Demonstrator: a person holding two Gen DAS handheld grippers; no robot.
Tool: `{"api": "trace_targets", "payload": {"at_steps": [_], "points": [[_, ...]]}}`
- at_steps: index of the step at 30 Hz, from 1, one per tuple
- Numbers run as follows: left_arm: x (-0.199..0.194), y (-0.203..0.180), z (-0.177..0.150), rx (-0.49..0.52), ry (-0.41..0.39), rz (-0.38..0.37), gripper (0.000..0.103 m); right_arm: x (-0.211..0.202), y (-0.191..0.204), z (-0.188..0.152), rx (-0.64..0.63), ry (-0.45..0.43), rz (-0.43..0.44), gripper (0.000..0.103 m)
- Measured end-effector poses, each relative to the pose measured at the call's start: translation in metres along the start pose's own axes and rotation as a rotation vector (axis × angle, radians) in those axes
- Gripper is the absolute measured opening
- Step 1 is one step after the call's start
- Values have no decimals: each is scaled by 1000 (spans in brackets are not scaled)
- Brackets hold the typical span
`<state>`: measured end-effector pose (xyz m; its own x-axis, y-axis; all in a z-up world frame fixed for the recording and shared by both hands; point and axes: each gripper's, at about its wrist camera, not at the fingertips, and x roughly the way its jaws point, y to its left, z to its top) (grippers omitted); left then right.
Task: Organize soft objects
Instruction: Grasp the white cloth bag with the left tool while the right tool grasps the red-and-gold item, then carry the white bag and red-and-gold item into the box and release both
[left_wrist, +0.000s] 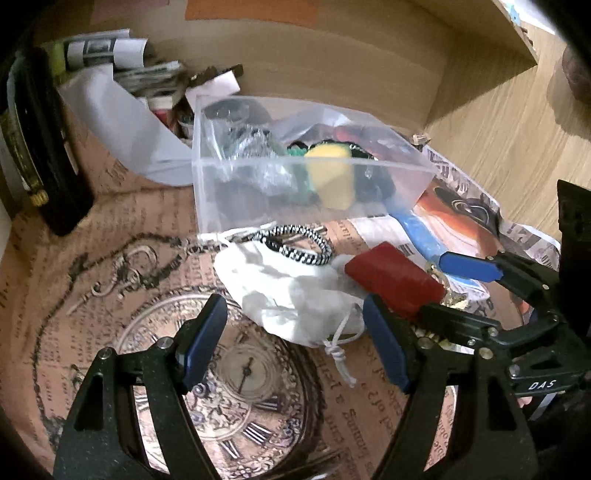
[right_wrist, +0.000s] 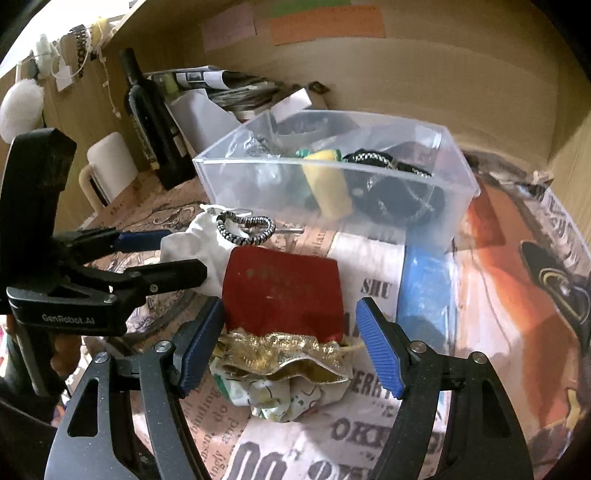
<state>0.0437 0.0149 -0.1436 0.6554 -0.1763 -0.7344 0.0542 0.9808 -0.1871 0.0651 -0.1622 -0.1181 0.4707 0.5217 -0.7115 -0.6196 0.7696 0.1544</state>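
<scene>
A clear plastic bin (left_wrist: 314, 173) (right_wrist: 280, 184) holds a yellow sponge (left_wrist: 330, 173) (right_wrist: 327, 181), a black-and-white cord and other soft items. A white drawstring pouch (left_wrist: 291, 291) (right_wrist: 192, 243) lies in front of it with a black-and-white elastic band (left_wrist: 299, 245) (right_wrist: 245, 229) on top. My left gripper (left_wrist: 295, 339) (right_wrist: 173, 254) is open around the pouch's near end. A red pouch with gold trim (right_wrist: 284, 291) (left_wrist: 391, 278) lies to the right. My right gripper (right_wrist: 290, 347) (left_wrist: 454, 284) is open, its fingers either side of the gold trim.
The table is covered in printed paper with a clock picture (left_wrist: 229, 384). A dark bottle (right_wrist: 155, 122), a white mug (right_wrist: 107, 166) and a white holder of papers (left_wrist: 122, 110) stand at the back left. A wooden wall (right_wrist: 406, 81) closes the back.
</scene>
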Motion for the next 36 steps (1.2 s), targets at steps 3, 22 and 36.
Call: {"api": "trace_targets", "payload": {"at_steps": [3, 22, 36], "points": [[6, -1, -4, -4, 22, -25, 58, 3, -3, -1, 15, 16, 13, 70], [-22, 4, -7, -9, -76, -11, 12, -8, -15, 0, 64, -55, 14, 16], [-76, 1, 22, 15, -255, 38, 7, -46, -26, 21, 92, -208, -20, 15]]}}
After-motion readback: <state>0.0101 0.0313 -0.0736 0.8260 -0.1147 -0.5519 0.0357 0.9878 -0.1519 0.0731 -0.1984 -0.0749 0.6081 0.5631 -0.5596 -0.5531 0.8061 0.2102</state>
